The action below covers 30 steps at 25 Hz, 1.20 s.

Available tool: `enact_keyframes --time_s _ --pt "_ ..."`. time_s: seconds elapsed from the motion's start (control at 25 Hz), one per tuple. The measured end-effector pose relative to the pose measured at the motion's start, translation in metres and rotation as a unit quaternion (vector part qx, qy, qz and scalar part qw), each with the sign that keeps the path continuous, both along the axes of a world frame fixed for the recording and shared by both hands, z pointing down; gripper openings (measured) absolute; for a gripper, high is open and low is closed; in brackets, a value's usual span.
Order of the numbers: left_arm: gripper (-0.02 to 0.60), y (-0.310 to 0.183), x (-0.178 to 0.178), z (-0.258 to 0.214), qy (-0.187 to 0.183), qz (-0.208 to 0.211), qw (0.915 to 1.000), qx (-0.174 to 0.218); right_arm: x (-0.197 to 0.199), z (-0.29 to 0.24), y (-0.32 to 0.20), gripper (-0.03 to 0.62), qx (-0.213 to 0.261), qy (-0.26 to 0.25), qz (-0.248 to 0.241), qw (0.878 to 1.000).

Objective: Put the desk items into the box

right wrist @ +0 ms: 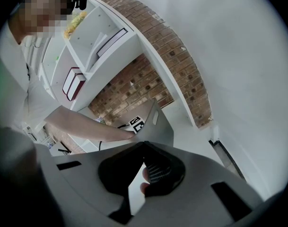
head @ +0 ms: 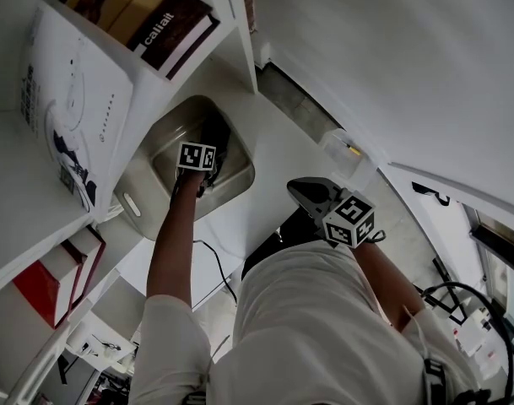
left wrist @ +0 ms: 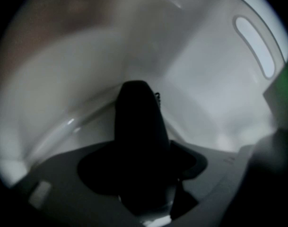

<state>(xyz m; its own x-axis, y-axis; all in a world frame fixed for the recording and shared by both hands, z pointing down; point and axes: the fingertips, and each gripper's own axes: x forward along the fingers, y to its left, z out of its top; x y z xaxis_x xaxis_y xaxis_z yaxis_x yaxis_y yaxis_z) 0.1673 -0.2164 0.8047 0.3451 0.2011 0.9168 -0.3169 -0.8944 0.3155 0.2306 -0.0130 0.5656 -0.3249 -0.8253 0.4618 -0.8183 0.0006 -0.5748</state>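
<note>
Left gripper point(left wrist: 137, 90) is down inside the box point(head: 147, 171), with pale walls on every side of the jaws and the handle slot point(left wrist: 253, 44) up to their right. The jaws read as one black wedge with no light between them, so I judge a dark item point(left wrist: 139, 145) is pinched there, though its outline is lost in shadow. To finish this well: sink until the floor lies just under the tips, part the jaws fully, then lift straight out so neither tip drags the piece or clips the wall ahead. Right gripper point(right wrist: 144, 145) hangs outside, tips together on nothing, the box well ahead of them; best held clear of the rim.
</note>
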Motion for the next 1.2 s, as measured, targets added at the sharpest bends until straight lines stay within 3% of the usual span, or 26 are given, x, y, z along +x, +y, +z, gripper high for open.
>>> enact_keyframes --time_s 0.4,0.84,1.04,1.2 --pt "0.311 -0.003 0.006 -0.013 0.014 0.015 0.9993 0.033 -0.003 0.000 -0.002 -0.006 0.004 -0.002 -0.011 1.000" --pt "0.311 -0.017 0.000 -0.088 0.062 0.008 0.9945 0.084 -0.024 -0.018 -0.023 -0.006 0.032 -0.002 -0.056 0.998" --pt "0.310 -0.009 -0.005 -0.120 0.089 0.025 0.9871 0.131 -0.037 -0.023 -0.030 -0.006 0.041 -0.001 -0.078 0.996" --pt "0.307 -0.004 -0.006 -0.163 0.131 0.026 0.9731 0.188 -0.049 -0.027 -0.032 -0.006 0.046 0.000 -0.096 0.994"
